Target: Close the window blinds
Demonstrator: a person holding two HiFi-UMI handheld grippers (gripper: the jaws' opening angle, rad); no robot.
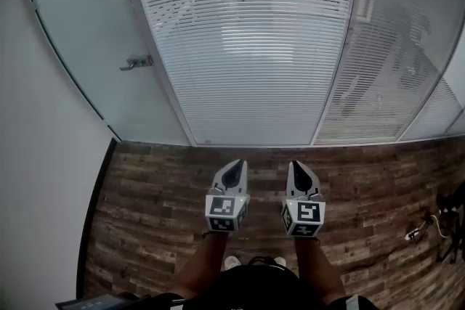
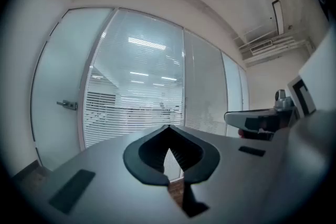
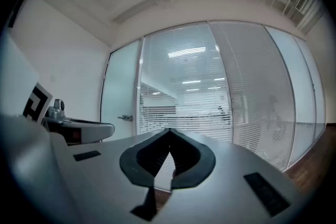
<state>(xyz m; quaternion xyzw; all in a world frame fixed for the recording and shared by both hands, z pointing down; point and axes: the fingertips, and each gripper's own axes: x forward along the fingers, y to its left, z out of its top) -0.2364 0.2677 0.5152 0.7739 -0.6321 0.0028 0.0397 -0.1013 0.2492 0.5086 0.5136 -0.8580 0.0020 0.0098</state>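
Note:
White slatted window blinds (image 1: 254,47) hang behind a glass panel straight ahead, their slats tilted so the office behind shows through. A second blind (image 1: 378,76) covers the panel to the right. Both show in the left gripper view (image 2: 131,113) and the right gripper view (image 3: 184,105). My left gripper (image 1: 235,165) and right gripper (image 1: 296,168) are held side by side over the wood floor, level and pointing at the glass wall, well short of it. Each one has its jaws shut with nothing between them (image 2: 168,131) (image 3: 169,132).
A frosted glass door (image 1: 80,33) with a metal handle (image 1: 136,62) stands left of the blinds, beside a white wall (image 1: 36,178). Cables and a dark stand (image 1: 439,225) lie on the floor at the far right.

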